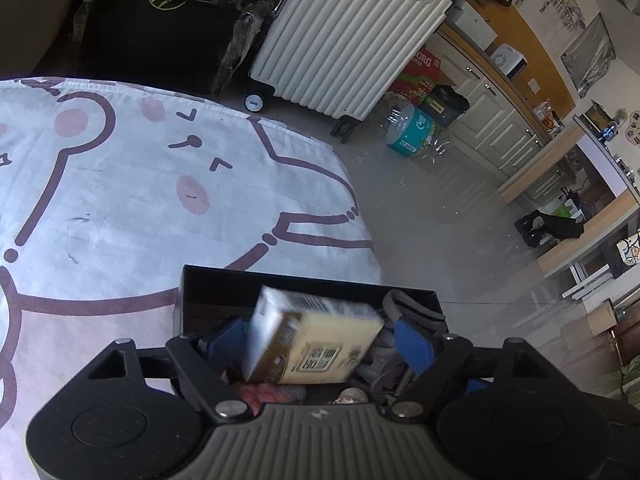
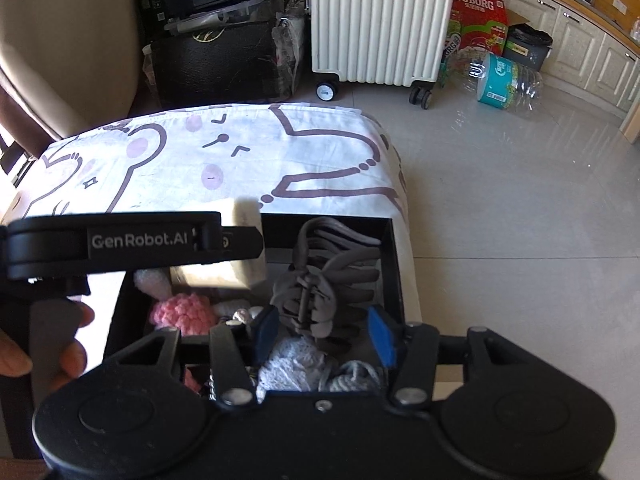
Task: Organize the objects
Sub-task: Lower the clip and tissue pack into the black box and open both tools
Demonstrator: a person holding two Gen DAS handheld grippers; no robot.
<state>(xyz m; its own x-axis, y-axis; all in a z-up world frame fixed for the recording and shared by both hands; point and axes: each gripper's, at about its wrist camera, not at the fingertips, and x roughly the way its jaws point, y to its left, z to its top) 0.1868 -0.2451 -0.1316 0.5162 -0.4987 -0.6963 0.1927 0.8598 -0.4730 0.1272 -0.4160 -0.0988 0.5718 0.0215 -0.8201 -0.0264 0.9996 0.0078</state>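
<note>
A black open box [image 1: 308, 280] stands on a white cloth with a bear drawing; it also shows in the right wrist view [image 2: 394, 264]. My left gripper [image 1: 320, 340] hovers over the box with its blue pads spread; a cream and brown carton [image 1: 316, 340] sits blurred between them, and whether the pads touch it I cannot tell. My right gripper [image 2: 326, 334] is open above the box, around a grey claw hair clip [image 2: 308, 300] without touching it. A pink knitted item [image 2: 184, 314] and grey cloth [image 2: 292, 368] lie in the box. The left gripper's body [image 2: 120, 240] crosses the right wrist view.
A white ribbed suitcase [image 2: 380, 20] stands on the tiled floor beyond the cloth, with a red carton [image 2: 476, 20], a bin and a pack of water bottles [image 2: 500, 80] beside it. Black bags [image 2: 216, 56] sit to its left. Cabinets line the right wall.
</note>
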